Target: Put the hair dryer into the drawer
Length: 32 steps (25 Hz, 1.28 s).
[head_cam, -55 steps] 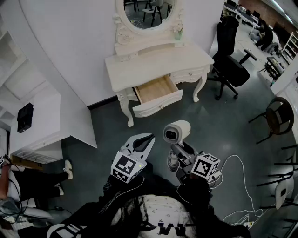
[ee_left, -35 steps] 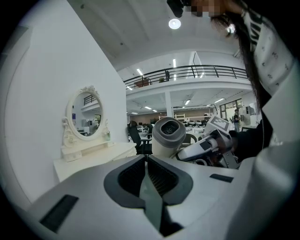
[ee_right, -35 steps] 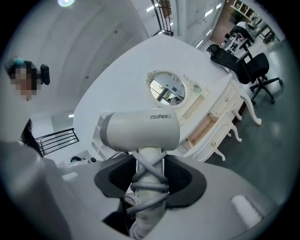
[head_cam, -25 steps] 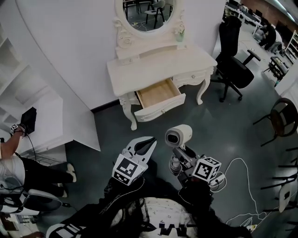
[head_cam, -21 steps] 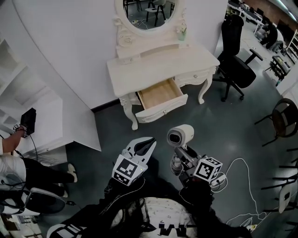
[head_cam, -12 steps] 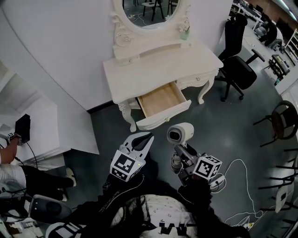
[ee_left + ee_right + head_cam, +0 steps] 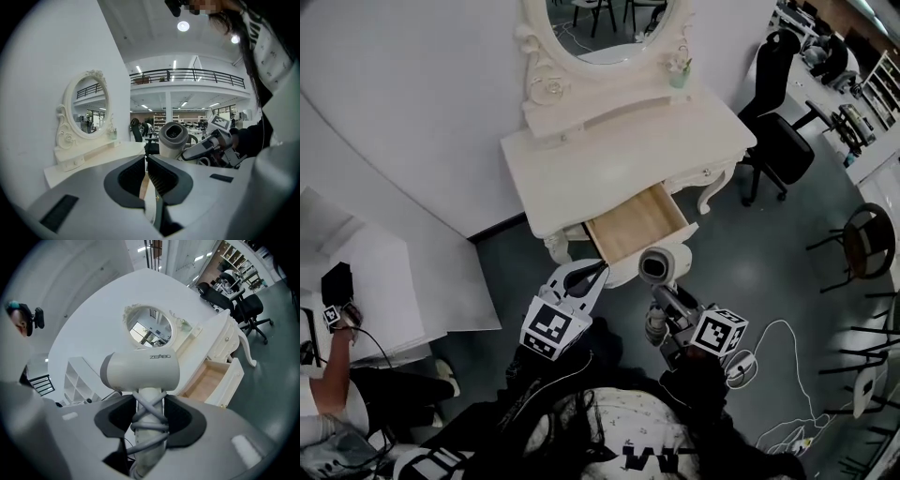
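1. Right tool [image 7: 150, 411] pinches the hair dryer [image 7: 140, 370] by its handle. The jaws press on the cord [image 7: 149, 427] wound round the handle, and the barrel sits crosswise above them.
2. Left tool [image 7: 146, 174] has its jaws pressed all but together with nothing between them, and it hovers just beside the dryer.
3. Drawer [image 7: 639, 225] stands pulled out of the white bench [image 7: 609, 155] and looks bare inside, so nothing seems to need shifting first. In the head view the dryer hangs at the drawer's front edge, not yet over the opening.
4. To do it well, I judge, carry the barrel clear over the front panel. Tip the dryer onto its side, lengthwise in the drawer, and lower it until it rests on the wood. Only then spread the jaws.
5. Likely trouble: the barrel is the heavy end, and a pinch on round cord may let the handle swivel. Hold the pinch firm and move gently.
6. Hold the left tool off the drawer's mouth.
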Each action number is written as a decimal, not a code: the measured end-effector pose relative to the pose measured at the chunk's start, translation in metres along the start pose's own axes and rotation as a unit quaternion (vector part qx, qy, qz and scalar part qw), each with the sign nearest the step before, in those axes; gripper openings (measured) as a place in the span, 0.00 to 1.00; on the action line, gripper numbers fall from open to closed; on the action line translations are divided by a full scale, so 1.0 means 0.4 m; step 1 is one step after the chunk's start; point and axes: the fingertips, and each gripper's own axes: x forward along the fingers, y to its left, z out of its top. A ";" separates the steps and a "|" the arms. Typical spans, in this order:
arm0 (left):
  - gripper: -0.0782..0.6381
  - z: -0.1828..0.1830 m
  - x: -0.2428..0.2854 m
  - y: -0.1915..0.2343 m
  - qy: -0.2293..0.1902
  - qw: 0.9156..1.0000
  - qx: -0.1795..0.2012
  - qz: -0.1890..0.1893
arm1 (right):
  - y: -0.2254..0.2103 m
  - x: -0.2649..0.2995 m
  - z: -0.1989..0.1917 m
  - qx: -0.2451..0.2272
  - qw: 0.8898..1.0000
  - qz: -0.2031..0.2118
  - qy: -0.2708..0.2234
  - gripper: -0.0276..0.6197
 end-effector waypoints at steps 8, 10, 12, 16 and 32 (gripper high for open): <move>0.11 0.003 0.018 0.102 -0.012 1.000 0.006 -0.017 | 0.011 0.104 0.014 -0.003 1.000 -0.012 0.003 0.34; 0.11 0.003 0.018 0.110 -0.014 1.000 0.003 -0.019 | 0.010 0.113 0.017 -0.005 1.000 -0.017 0.006 0.34; 0.11 0.001 0.020 0.118 -0.014 1.000 0.000 -0.018 | 0.008 0.120 0.019 -0.006 1.000 -0.019 0.008 0.34; 0.11 -0.001 0.022 0.130 -0.017 1.000 -0.005 -0.015 | -0.004 0.133 0.030 -0.007 1.000 -0.023 0.012 0.34; 0.11 0.005 0.071 0.226 0.002 0.995 -0.039 0.089 | -0.206 0.263 0.098 -0.027 0.991 -0.033 0.130 0.34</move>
